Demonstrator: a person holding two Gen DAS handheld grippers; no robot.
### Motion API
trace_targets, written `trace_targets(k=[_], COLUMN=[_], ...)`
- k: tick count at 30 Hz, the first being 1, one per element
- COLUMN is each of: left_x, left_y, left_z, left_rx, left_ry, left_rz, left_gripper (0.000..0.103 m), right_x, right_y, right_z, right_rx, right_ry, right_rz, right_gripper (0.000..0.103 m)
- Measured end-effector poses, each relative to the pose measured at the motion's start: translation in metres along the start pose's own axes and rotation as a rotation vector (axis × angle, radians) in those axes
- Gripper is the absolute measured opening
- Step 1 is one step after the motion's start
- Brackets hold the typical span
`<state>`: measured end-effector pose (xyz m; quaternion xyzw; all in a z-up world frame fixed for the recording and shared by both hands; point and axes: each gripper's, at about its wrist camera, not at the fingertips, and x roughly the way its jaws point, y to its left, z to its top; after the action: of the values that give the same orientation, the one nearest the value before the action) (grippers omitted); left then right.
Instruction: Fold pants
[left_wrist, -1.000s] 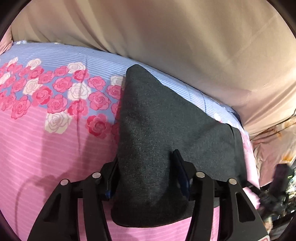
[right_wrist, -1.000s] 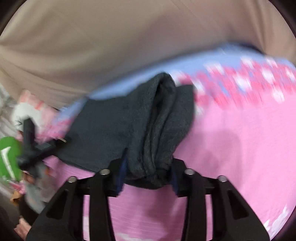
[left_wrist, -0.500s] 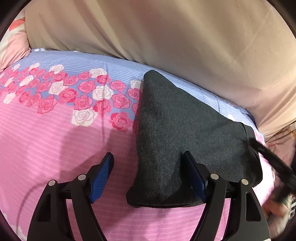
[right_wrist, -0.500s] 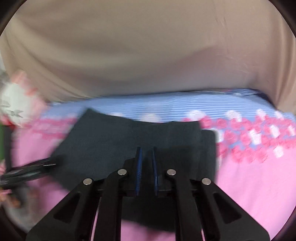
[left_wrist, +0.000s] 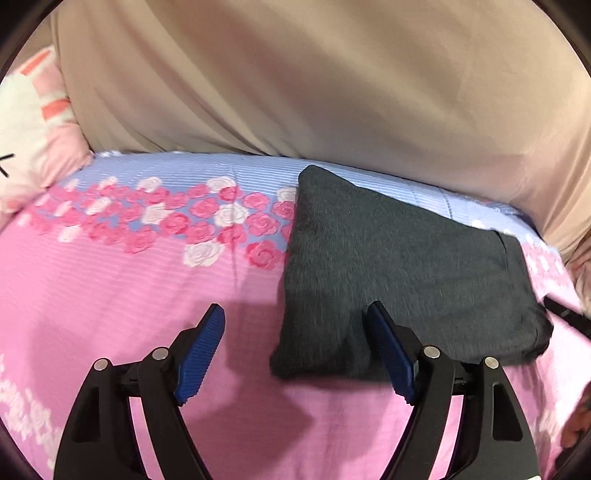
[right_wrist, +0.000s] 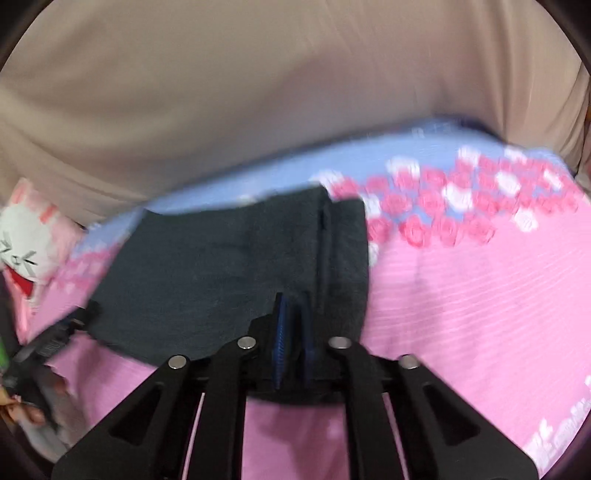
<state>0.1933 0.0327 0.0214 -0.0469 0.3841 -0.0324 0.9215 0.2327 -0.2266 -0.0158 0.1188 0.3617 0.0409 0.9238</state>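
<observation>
The dark grey pants (left_wrist: 388, 266) lie folded into a flat block on the pink rose-print bed sheet (left_wrist: 129, 314). My left gripper (left_wrist: 295, 308) hangs just in front of their near left corner, its jaws wide and still opening. The right blue pad (left_wrist: 391, 354) sits against the cloth and the left pad is over bare sheet, so nothing is pinched. In the right wrist view the pants (right_wrist: 221, 266) lie under my right gripper (right_wrist: 291, 299). Its jaws are almost together, opening slightly, with nothing between them.
A beige cloth wall (left_wrist: 295, 74) rises behind the bed. A white and pink plush toy (right_wrist: 26, 243) lies at the bed's end, also in the left wrist view as the plush toy (left_wrist: 29, 140). A hand (right_wrist: 22, 410) and the other gripper's black body (right_wrist: 55, 339) show at the left edge.
The left gripper let go of the pants corner, opened wide and drew back. The right gripper released the bunched fold and shut empty. The pants now lie flat.
</observation>
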Motion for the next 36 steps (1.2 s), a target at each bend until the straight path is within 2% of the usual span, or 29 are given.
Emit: trace_targets(k=[2, 3, 5, 9, 13, 14, 17, 19, 21, 24, 26, 32, 36], left_x=[-0.009, -0.012, -0.018, -0.028, -0.04, -0.042, -0.05, -0.057, -0.064, -0.072, -0.08, -0.094, -0.092], left_y=[-0.002, -0.004, -0.009, -0.014, -0.018, -0.018, -0.021, -0.025, -0.029, -0.033, -0.035, -0.036, -0.033], left_z=[-0.007, -0.01, -0.015, -0.025, -0.036, -0.038, -0.046, -0.051, -0.057, -0.063, -0.069, -0.082, -0.081], left_rx=[0.008, 0.013, 0.03, 0.044, 0.044, 0.045, 0.048, 0.056, 0.066, 0.079, 0.086, 0.068, 0.052], left_ry=[-0.018, -0.025, -0.035, -0.042, -0.043, -0.044, -0.058, -0.078, -0.099, -0.116, -0.129, -0.146, -0.135], left_rz=[0.031, 0.042, 0.067, 0.09, 0.094, 0.096, 0.109, 0.131, 0.153, 0.169, 0.172, 0.19, 0.176], left_gripper=[0.083, 0.084, 0.084, 0.084, 0.084, 0.084, 0.084, 0.084, 0.084, 0.087, 0.087, 0.087, 0.087], right_x=[0.01, 0.022, 0.018, -0.031, -0.055, -0.063, -0.072, -0.084, -0.094, -0.101, -0.102, -0.096, -0.087], right_y=[0.001, -0.006, -0.012, -0.008, 0.002, 0.002, 0.009, 0.014, 0.019, 0.022, 0.024, 0.024, 0.018], right_z=[-0.012, -0.017, -0.015, -0.026, -0.058, -0.064, -0.083, -0.089, -0.096, -0.1, -0.101, -0.102, -0.1], right_rx=[-0.036, -0.026, 0.023, 0.007, -0.03, -0.038, -0.048, -0.055, -0.061, -0.073, -0.077, -0.064, -0.04], right_ry=[0.034, 0.036, 0.031, -0.071, -0.073, -0.07, -0.066, -0.084, -0.112, -0.14, -0.137, -0.1, -0.052], right_rz=[-0.051, -0.057, -0.038, -0.073, -0.124, -0.134, -0.135, -0.136, -0.152, -0.163, -0.169, -0.197, -0.218], right_gripper=[0.011, 0.019, 0.021, 0.025, 0.025, 0.028, 0.053, 0.059, 0.08, 0.094, 0.098, 0.098, 0.098])
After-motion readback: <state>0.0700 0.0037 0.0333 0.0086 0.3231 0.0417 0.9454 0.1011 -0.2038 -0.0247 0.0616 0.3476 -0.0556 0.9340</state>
